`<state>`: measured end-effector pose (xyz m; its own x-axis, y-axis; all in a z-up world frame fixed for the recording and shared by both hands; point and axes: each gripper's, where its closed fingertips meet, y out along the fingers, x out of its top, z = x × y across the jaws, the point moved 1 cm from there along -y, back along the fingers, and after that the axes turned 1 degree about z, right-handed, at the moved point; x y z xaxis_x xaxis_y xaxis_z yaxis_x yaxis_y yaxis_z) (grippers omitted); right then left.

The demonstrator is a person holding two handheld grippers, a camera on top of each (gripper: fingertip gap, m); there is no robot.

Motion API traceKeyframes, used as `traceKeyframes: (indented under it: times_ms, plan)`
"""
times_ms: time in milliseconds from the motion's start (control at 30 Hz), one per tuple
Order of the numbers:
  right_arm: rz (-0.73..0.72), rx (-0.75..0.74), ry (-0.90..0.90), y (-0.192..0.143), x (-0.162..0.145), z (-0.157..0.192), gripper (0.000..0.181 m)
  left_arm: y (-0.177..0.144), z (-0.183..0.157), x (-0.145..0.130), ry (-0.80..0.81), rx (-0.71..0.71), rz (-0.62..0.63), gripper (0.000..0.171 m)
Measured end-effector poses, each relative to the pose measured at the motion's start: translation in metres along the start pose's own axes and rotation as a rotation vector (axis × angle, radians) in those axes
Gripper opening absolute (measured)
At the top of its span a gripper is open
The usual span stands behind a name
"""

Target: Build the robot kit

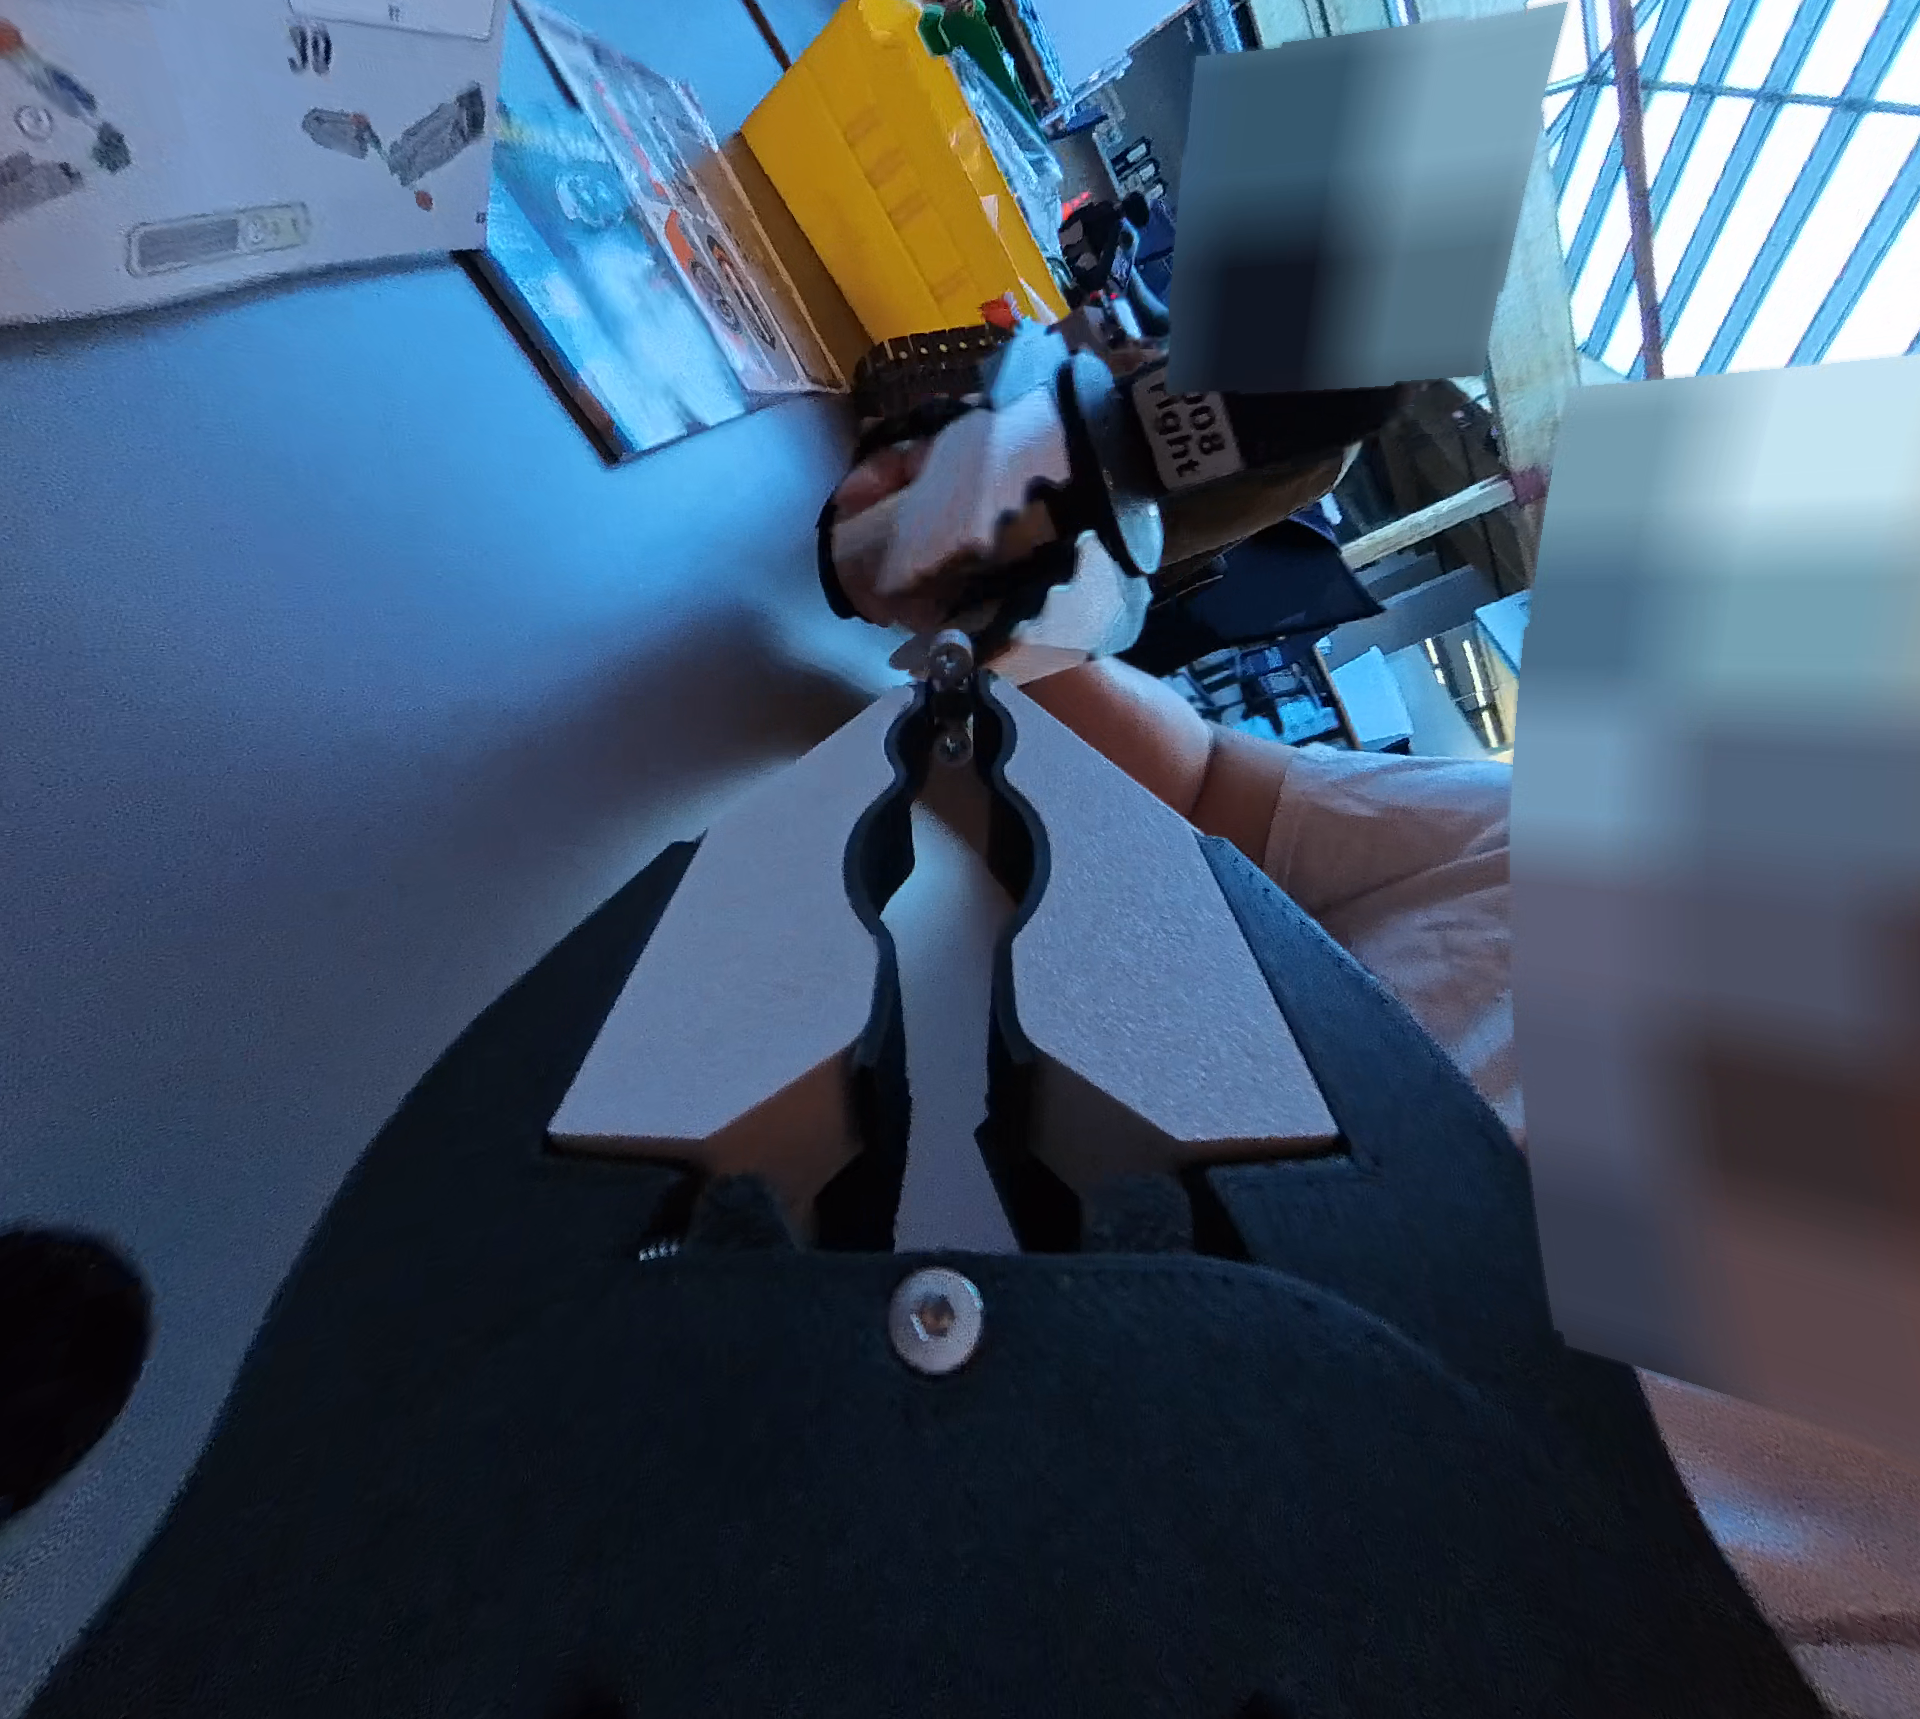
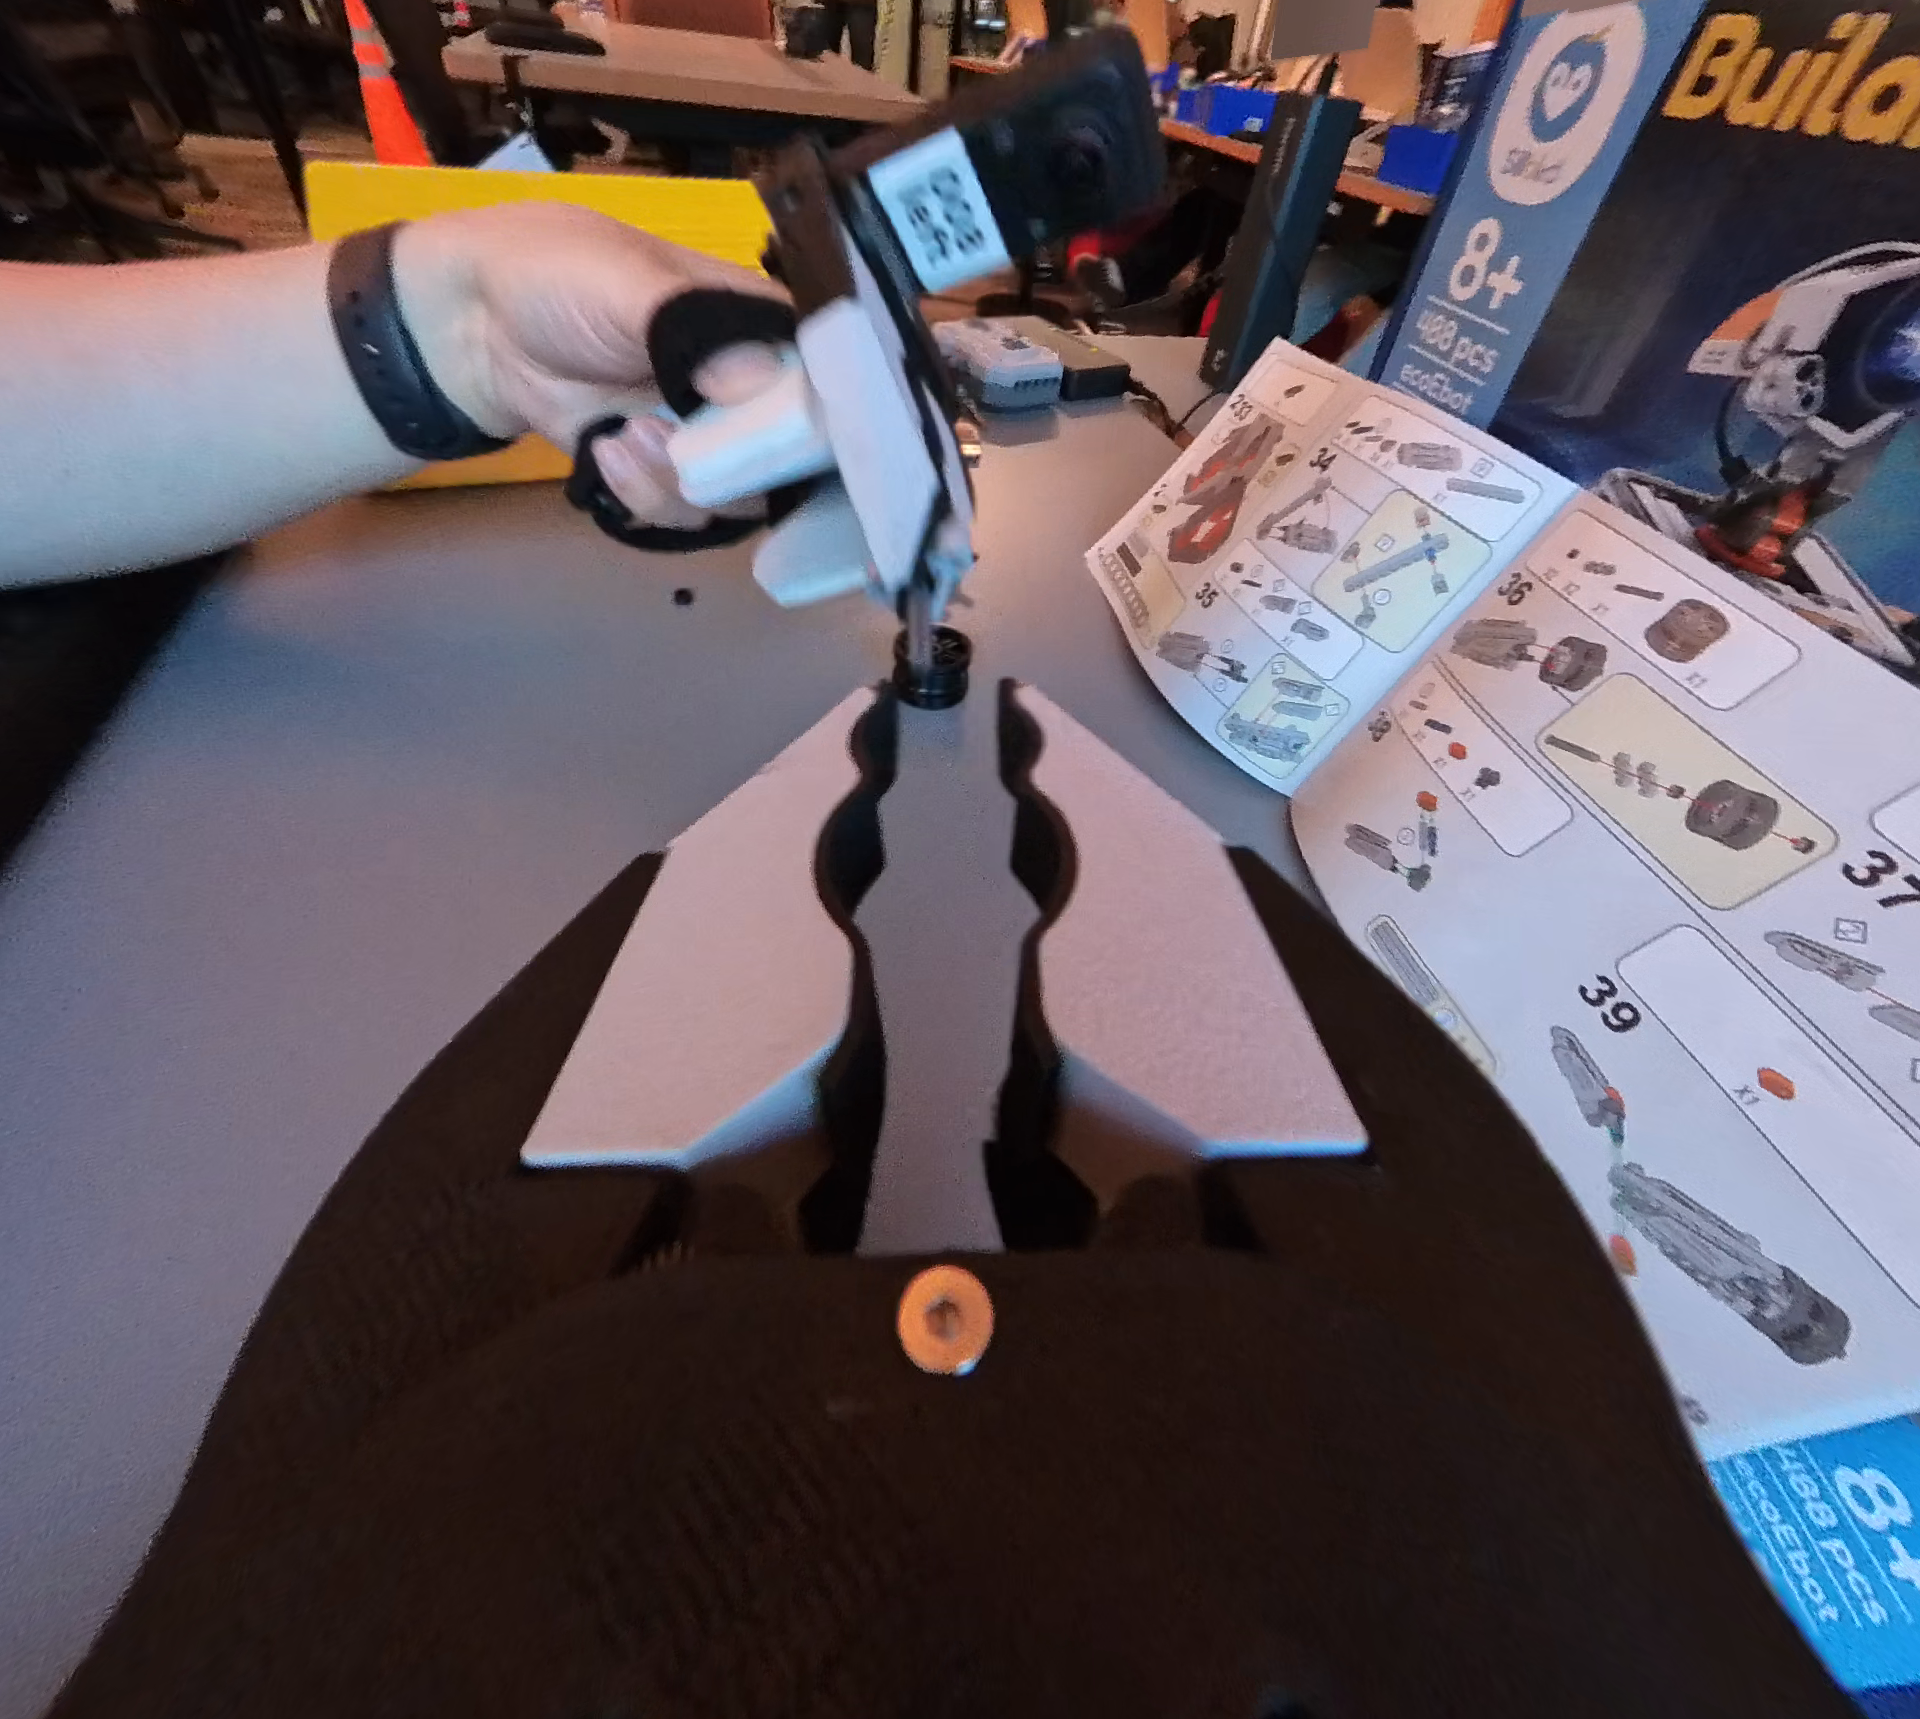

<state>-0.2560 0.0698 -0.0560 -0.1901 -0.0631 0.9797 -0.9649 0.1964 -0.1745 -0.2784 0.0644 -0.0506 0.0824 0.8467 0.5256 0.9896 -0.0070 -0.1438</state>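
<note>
Claw (image 1: 951,698) around grey axle (image 1: 950,682)

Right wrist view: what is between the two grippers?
A small black wheel, at the end of the axle the left gripper holds, just ahead of the right gripper. The right wrist view shows it.

Daylight strong from windows (image 1: 1714,111), blown out. Table (image 1: 312,630) has blue tint, soft shadow. Edges bent by wide lens; booklet (image 2: 1558,786) slightly blurred.
</note>
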Motion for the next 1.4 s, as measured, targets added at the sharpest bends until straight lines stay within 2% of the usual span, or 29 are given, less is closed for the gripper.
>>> traceKeyframes:
  times_ms: [100,200,300,400,500,567,800,933,1133,1167,1200,1233,1400]
  plan:
    - [0.052,-0.021,0.02,0.002,-0.011,-0.005,0.031,-0.038,-0.017,0.014,0.06,0.066,-0.05,0.004]
    - [0.168,-0.025,0.017,0.013,-0.032,-0.001,0.037,-0.085,-0.03,0.032,0.098,0.153,-0.168,0.004]
    - [0.232,-0.017,0.041,0.036,-0.041,0.012,0.039,-0.123,-0.042,0.042,0.093,0.169,-0.286,0.004]
    - [0.272,-0.06,0.066,0.07,-0.04,0.015,0.047,-0.144,-0.046,0.047,0.075,0.178,-0.361,0.005]
    - [0.275,-0.101,0.143,0.101,-0.04,0.015,0.055,-0.148,-0.052,0.049,0.078,0.158,-0.382,0.004]
    - [0.337,-0.117,0.174,0.116,-0.048,0.014,0.056,-0.146,-0.055,0.049,0.079,0.141,-0.378,0.004]
    - [0.472,-0.218,0.206,0.149,-0.058,0.011,0.064,-0.151,-0.06,0.051,0.076,0.115,-0.399,0.004]
    - [0.534,-0.24,0.212,0.152,-0.065,0.01,0.062,-0.155,-0.055,0.051,0.059,0.125,-0.409,0.004]
    - [0.519,-0.207,0.244,0.153,-0.068,0.009,0.059,-0.144,-0.049,0.053,0.045,0.134,-0.396,0.004]
    - [0.511,-0.198,0.25,0.153,-0.067,0.009,0.053,-0.141,-0.049,0.053,0.044,0.129,-0.391,0.004]
    - [0.507,-0.164,0.258,0.154,-0.067,0.013,0.037,-0.139,-0.049,0.053,0.044,0.127,-0.385,0.004]
    - [0.508,-0.15,0.27,0.154,-0.067,0.014,0.033,-0.137,-0.048,0.053,0.043,0.13,-0.381,0.004]
    - [0.561,-0.145,0.188,0.14,-0.069,0.011,0.03,-0.134,-0.044,0.052,0.033,0.135,-0.381,0.005]
